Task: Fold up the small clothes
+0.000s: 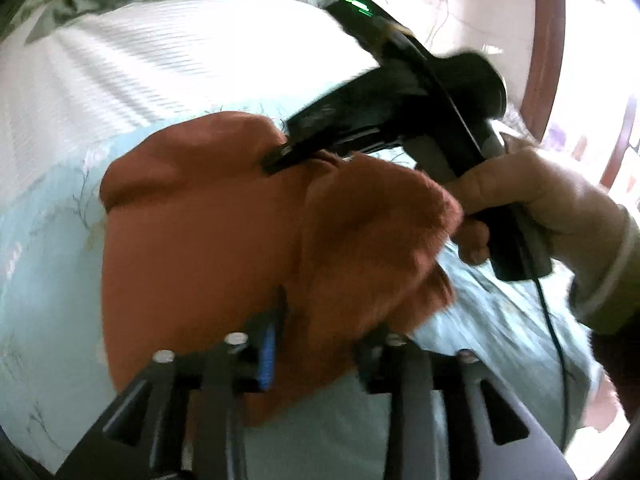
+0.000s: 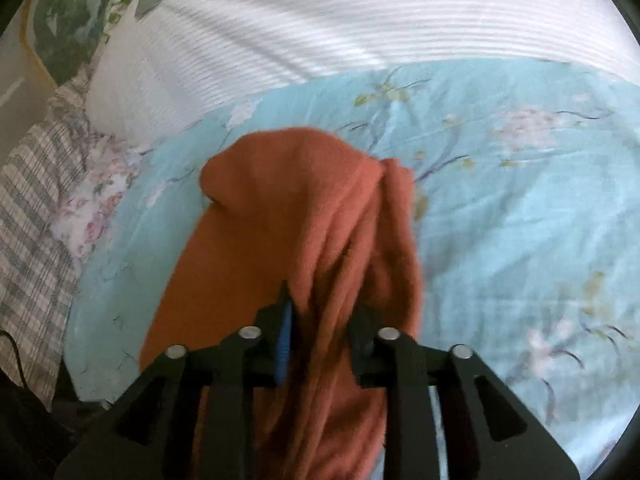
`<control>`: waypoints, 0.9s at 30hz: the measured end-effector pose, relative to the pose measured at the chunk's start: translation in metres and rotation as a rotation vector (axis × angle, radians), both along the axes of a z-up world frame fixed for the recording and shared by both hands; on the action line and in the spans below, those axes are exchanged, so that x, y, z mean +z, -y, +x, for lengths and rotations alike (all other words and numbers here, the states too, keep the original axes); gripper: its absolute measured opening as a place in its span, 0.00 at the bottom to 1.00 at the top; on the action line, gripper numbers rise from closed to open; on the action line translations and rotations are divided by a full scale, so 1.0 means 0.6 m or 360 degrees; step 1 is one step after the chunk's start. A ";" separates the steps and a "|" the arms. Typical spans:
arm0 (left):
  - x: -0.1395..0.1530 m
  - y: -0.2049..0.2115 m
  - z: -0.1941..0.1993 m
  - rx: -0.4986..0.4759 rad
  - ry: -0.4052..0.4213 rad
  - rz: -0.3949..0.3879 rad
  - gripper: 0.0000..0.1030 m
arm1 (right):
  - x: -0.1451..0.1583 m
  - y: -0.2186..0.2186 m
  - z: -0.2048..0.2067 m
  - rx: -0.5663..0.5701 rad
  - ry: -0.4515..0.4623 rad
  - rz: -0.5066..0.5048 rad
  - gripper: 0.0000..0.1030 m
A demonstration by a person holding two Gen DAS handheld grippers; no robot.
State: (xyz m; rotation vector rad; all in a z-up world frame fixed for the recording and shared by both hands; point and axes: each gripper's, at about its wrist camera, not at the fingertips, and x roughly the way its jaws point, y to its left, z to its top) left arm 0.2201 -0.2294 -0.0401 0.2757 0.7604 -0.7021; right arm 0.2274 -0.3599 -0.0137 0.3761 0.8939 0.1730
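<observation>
Both wrist views close, angled down; share orange garment (image 1: 208, 240).

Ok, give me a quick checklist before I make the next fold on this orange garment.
1. Orange garment lying flat on the blue sheet: not ok, it is bunched in ridges.
2. Right gripper holding firmly: cannot tell, cloth fills the gap between its fingers.
3. Left gripper free of cloth: not ok, it is open but the garment lies between its fingers.
4. Bare sheet beside the garment to fold on: ok.
5. Cable clear of the garment: ok.
</observation>
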 end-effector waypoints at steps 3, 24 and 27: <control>0.021 -0.059 -0.007 0.0040 -0.0009 -0.0091 0.64 | 0.015 0.022 -0.031 -0.0095 0.0062 0.0039 0.63; -0.097 -0.222 0.275 0.0456 -0.0841 -0.0629 0.76 | -0.058 0.024 -0.031 -0.0114 -0.0128 0.0329 0.78; -0.097 -0.210 0.278 0.0419 -0.0824 -0.0629 0.53 | -0.066 0.019 -0.028 -0.0122 -0.0115 0.0352 0.47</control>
